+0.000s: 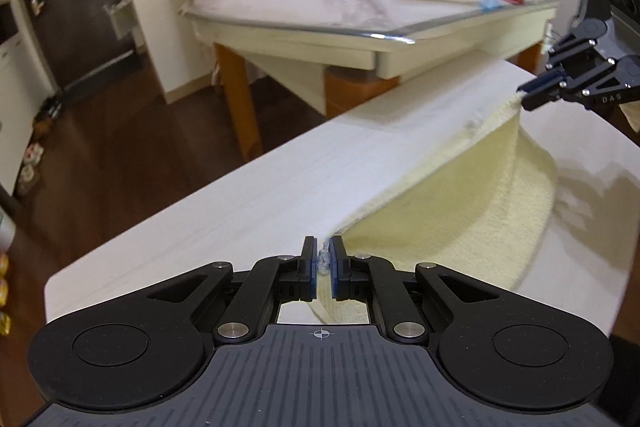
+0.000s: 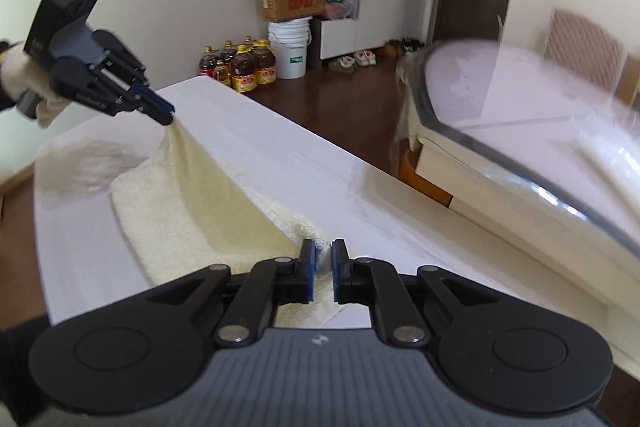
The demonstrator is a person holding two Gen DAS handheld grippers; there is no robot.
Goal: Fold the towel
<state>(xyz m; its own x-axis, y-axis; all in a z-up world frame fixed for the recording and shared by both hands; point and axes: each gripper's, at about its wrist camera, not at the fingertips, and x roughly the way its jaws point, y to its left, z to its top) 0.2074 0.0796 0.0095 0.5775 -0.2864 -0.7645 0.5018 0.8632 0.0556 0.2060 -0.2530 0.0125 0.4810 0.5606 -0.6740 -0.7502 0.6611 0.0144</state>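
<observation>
A: State? 
B: The left gripper [image 1: 323, 269] and right gripper [image 2: 324, 269] each pinch a corner of the pale yellow towel [image 1: 460, 203], lifted off the white table [image 1: 240, 179].

A: Risk? 
B: Uneven travel would likely skew the fold; thin pinches could slip.

R gripper [image 2: 323, 254] was clamped on a towel [image 2: 192, 195] corner; L gripper [image 2: 168, 118] pinched the far corner, w/ that edge lifted off the white table [image 2: 280, 155]. Rest of towel lay on the table. Oil bottles [image 2: 244, 65] & a bucket [image 2: 289, 47] stood on the floor behind.
</observation>
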